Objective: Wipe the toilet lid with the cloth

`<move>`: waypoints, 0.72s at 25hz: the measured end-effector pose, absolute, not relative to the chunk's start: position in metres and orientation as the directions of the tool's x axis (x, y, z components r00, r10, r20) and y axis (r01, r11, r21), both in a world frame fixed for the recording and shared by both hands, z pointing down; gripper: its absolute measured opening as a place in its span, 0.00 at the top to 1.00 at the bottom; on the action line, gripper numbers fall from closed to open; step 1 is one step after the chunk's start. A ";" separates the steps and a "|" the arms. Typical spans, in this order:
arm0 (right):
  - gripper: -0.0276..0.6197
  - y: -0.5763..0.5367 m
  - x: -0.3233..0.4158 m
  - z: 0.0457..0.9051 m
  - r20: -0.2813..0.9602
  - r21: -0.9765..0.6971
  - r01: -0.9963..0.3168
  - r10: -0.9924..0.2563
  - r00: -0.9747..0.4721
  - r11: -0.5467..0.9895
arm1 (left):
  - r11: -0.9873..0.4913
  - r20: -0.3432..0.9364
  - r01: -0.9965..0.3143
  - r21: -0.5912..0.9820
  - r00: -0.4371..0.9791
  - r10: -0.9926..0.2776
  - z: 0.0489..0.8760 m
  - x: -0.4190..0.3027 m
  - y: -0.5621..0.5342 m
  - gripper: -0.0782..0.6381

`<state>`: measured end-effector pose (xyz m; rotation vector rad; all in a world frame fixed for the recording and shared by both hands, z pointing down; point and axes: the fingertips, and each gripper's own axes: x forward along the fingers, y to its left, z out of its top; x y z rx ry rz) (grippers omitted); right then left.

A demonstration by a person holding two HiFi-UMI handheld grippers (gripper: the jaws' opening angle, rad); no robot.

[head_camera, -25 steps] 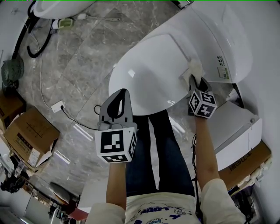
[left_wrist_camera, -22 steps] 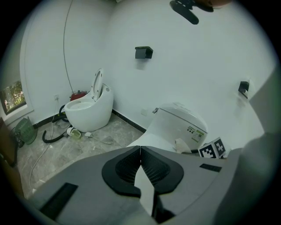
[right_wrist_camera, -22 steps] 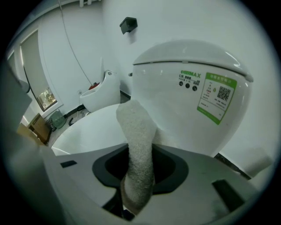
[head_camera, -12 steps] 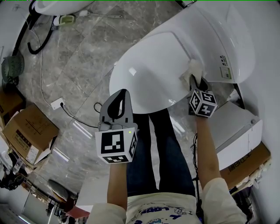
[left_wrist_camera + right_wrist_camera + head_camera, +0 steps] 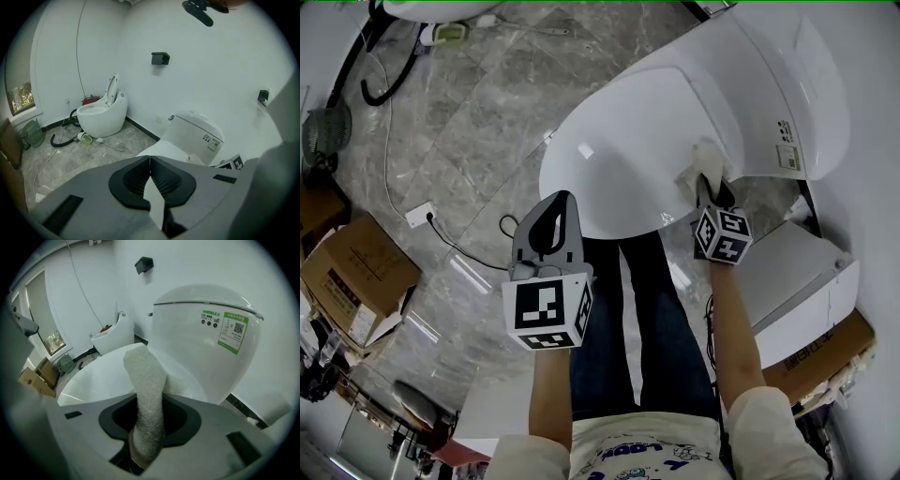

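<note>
White cloth [image 5: 705, 157] was clamped in the right gripper [image 5: 711, 187], jaws closed tight on it. Its free end lay on the toilet lid [image 5: 623, 141] at the lid's right side, just beside the tank [image 5: 778, 75]. In the right gripper view the cloth ran up between the jaws onto the lid. Left gripper [image 5: 553, 211] was held by the lid's near-left rim, jaws together, nothing between them. Second toilet [image 5: 101, 110] stood far left by the wall, seat raised. Cardboard box [image 5: 356, 272] sat on the floor, left.
</note>
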<state>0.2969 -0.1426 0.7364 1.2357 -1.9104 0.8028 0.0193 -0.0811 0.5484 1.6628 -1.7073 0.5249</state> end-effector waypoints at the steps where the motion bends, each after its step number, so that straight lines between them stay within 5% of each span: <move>1: 0.77 -0.138 0.293 0.737 0.826 -0.120 -0.929 -0.484 -0.289 0.349 | 0.105 0.710 -0.979 0.175 0.052 -0.702 0.549 0.017 -0.078 0.88; 18: 0.77 -0.056 0.206 0.744 0.846 -0.148 -0.892 -0.412 -0.337 0.427 | 0.208 0.713 -0.959 0.192 -0.009 -0.701 0.558 -0.043 -0.034 0.88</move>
